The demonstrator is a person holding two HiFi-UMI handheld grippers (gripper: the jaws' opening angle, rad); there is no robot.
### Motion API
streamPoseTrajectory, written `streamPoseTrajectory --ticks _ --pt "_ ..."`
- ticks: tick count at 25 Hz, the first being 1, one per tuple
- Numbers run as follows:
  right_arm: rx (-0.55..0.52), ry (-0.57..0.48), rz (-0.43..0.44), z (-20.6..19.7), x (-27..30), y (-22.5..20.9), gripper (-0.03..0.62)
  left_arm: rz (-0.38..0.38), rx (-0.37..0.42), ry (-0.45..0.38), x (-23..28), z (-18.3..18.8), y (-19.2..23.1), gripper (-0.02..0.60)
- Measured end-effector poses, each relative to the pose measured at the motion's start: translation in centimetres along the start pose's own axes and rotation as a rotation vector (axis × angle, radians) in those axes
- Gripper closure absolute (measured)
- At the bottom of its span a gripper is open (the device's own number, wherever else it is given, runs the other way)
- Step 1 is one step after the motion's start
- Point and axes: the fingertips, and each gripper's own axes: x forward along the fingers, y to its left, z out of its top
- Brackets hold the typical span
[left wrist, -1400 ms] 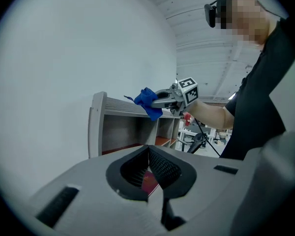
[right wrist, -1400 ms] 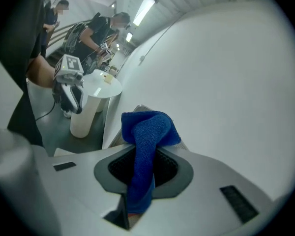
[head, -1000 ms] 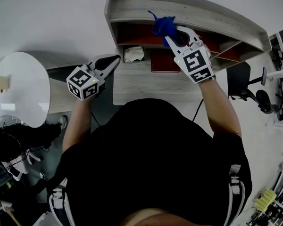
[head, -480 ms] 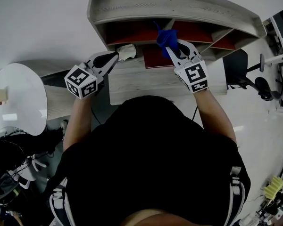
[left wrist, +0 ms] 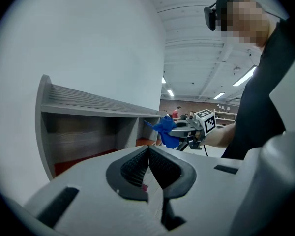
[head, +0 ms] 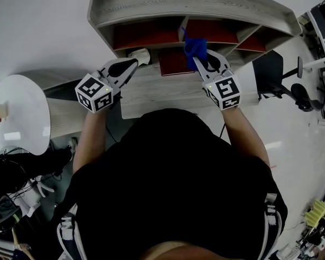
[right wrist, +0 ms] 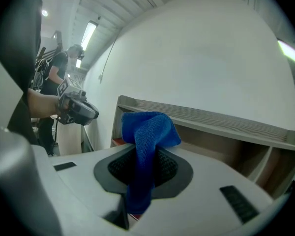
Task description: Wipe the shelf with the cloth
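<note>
We log: right hand-held gripper (head: 205,59), clamped on the cloth (head: 194,45), drawn back from the upper edge of the shelf (head: 151,4) toward the compartments (head: 141,37), likely wiped next; left hand-held gripper (head: 131,65), jaws together, empty

Black short-sleeved shirt (head: 173,188), grey-white left claw (head: 133,64), right claw (head: 202,56), 2 black-and-white marker cubes (head: 96,93)

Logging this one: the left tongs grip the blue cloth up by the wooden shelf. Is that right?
No: the right tongs grip the blue cloth up by the wooden shelf, as the right gripper view shows. The left tongs are shut on nothing.
</note>
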Motion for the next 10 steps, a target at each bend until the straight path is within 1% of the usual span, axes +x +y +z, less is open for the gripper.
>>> streamPoseTrajectory --ticks 6,10 --pt "0.047 -0.002 0.000 -1.1 -1.7 -1.9 0.531 -0.009 0.002 0.001 2.4 0.5 -1.6 0.565" --pt "0.071 -0.030 -0.016 -1.1 -2.9 -3.3 0.531 -0.017 0.002 0.006 3.9 0.7 -2.7 0.565"
